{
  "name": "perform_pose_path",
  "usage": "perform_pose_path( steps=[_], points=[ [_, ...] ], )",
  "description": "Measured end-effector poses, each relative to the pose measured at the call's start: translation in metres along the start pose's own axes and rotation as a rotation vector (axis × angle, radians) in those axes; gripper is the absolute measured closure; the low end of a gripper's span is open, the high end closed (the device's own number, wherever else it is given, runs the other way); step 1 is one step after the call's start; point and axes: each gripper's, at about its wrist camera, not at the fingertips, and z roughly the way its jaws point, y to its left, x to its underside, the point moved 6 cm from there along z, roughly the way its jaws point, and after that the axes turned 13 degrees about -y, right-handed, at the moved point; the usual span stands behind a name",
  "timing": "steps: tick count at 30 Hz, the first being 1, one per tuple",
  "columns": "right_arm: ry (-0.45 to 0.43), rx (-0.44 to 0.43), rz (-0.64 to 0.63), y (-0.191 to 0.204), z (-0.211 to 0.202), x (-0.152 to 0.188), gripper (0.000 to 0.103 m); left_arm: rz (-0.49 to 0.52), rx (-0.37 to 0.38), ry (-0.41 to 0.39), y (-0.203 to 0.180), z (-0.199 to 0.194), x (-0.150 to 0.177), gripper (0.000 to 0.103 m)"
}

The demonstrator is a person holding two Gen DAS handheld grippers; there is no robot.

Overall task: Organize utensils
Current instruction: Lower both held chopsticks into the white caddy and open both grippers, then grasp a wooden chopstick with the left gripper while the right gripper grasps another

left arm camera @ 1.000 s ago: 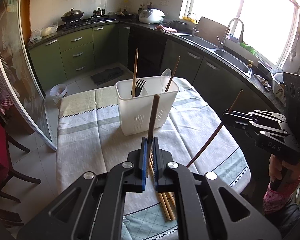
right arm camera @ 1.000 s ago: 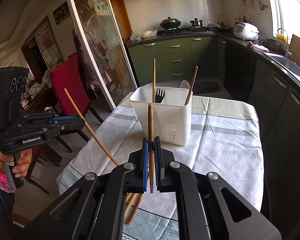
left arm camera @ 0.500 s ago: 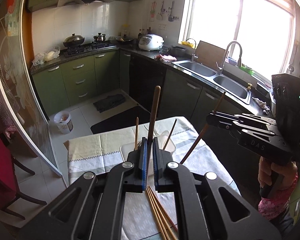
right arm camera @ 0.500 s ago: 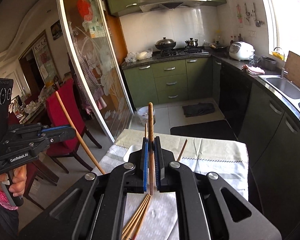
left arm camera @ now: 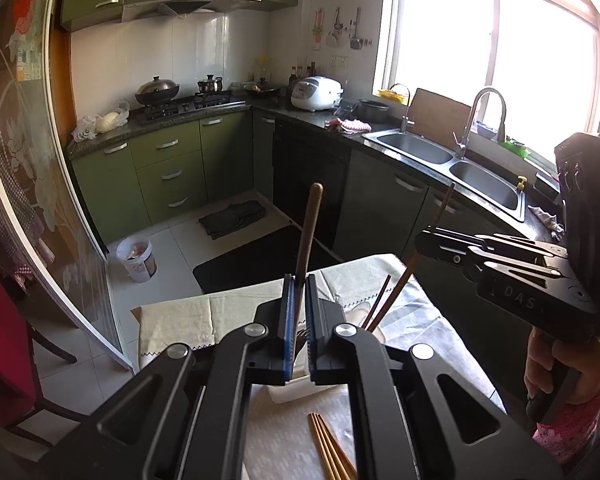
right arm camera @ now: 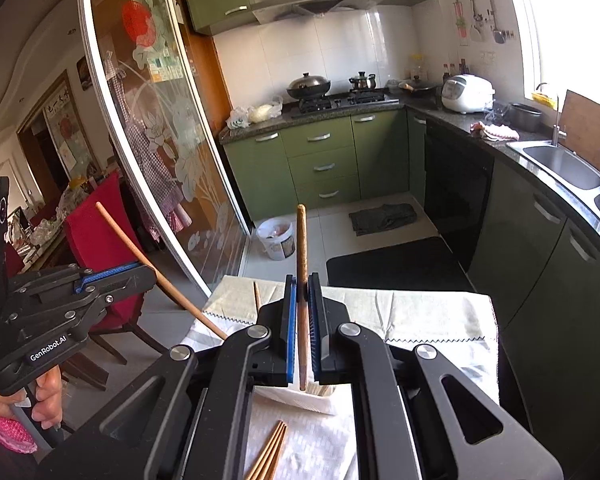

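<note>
left gripper point(left arm camera: 299, 320): fingers clamped on a dark-tipped chopstick point(left arm camera: 309, 232), held upright at frame centre | right gripper point(right arm camera: 303, 320): fingers closed on a wooden chopstick point(right arm camera: 301, 248), also upright | white utensil holder point(right arm camera: 312, 402): seen low at centre, mostly hidden behind the fingers | loose chopsticks point(left arm camera: 330, 446): laid on the cloth-covered counter point(left arm camera: 172, 320) at bottom centre

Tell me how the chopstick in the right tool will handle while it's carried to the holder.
The chopstick looks stiff: it stands straight above the right tool. Probably light, being thin wood. Clamped only near its lower end, it may pivot or slip if bumped. Round, so likely to roll if dropped on the table.
</note>
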Motion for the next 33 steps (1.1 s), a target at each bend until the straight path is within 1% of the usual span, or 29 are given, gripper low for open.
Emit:
perform_pose_path(
  steps=[7,12,16,18,20,22,24,27,29,31,33],
  points=[
    [0.1,0.011,-0.022,0.001,0.032,0.053,0.096,-0.002,-0.012,0.1,0.006,0.032,0.044,0.098],
    [0.157,0.016,-0.055,0.005,0.042,0.076,0.096,-0.013,-0.013,0.151,0.011,0.046,0.069,0.098],
    [0.159,0.017,-0.085,0.01,0.032,0.083,0.095,-0.009,-0.005,0.154,0.011,0.038,0.075,0.098],
    [0.15,0.027,-0.092,0.011,0.025,0.081,0.089,-0.006,-0.003,0.154,0.011,0.031,0.076,0.098],
    [0.13,0.034,-0.089,0.012,0.015,0.078,0.088,0.001,-0.006,0.157,0.01,0.023,0.078,0.098],
    [0.104,0.026,-0.082,0.011,-0.001,0.074,0.086,0.004,-0.001,0.184,0.007,0.015,0.088,0.098],
    [0.076,0.019,-0.083,0.012,-0.021,0.073,0.08,0.004,0.006,0.238,0.001,0.008,0.107,0.098],
    [0.055,0.009,-0.101,0.012,-0.05,0.079,0.075,-0.01,0.024,0.374,-0.009,0.009,0.151,0.097],
    [0.063,0.001,-0.112,0.011,-0.066,0.09,0.074,-0.038,0.039,0.481,-0.014,0.015,0.185,0.097],
    [0.079,-0.006,-0.115,0.009,-0.078,0.102,0.074,-0.063,0.049,0.572,-0.019,0.022,0.216,0.097],
    [0.097,-0.009,-0.114,0.006,-0.089,0.116,0.074,-0.074,0.055,0.633,-0.023,0.03,0.238,0.097]
  ],
)
